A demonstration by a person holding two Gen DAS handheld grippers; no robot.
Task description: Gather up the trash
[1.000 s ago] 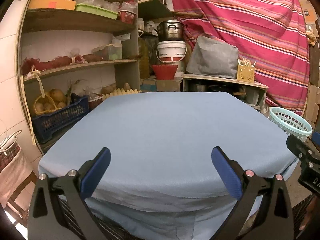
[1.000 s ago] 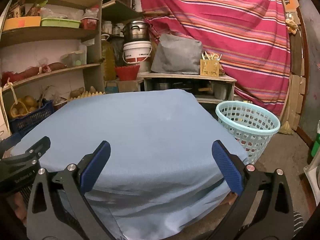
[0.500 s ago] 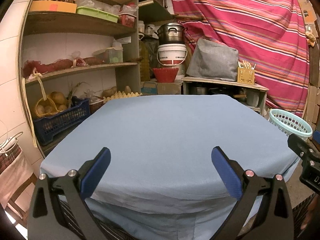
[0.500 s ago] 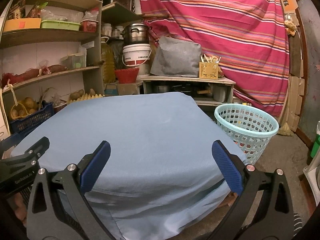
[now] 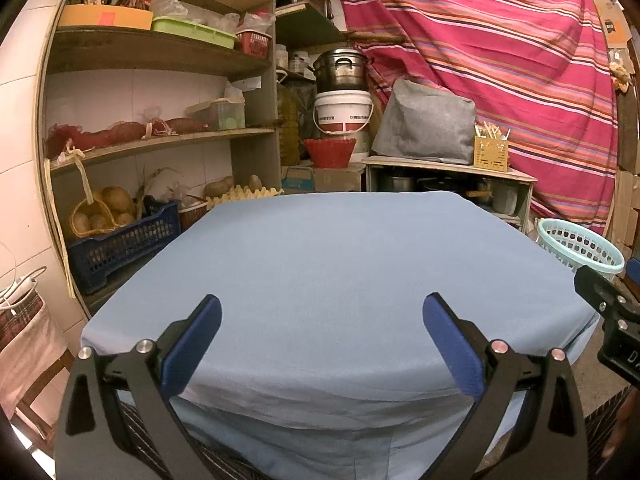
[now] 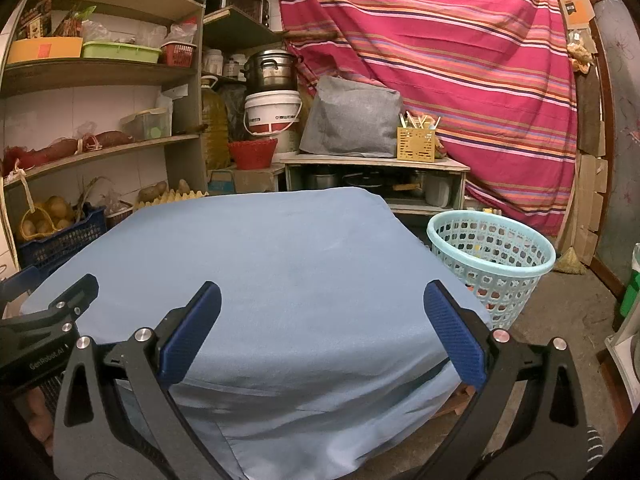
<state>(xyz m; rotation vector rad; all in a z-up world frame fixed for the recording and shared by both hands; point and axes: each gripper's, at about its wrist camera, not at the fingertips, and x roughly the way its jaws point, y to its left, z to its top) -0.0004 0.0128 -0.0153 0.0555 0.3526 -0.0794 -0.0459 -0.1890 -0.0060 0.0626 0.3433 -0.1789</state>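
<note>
A table under a light blue cloth fills both views, and I see no trash lying on it. A pale green perforated basket stands on the floor off the table's right side, with some small coloured bits showing through its holes. My left gripper hovers over the table's near edge, open, nothing between its blue pads. My right gripper hangs likewise over the near right part of the table, open and empty. Each gripper's black body shows at the edge of the other's view.
Wooden shelves with boxes, trays and a blue crate of potatoes line the left wall. Behind the table stand a low cabinet with a grey bundle, a white bucket and a pot. A striped red curtain hangs behind. Bare floor lies right.
Both views have tilted slightly, so the table's far edge sits a little lower in frame. Both grippers stay open and empty.
</note>
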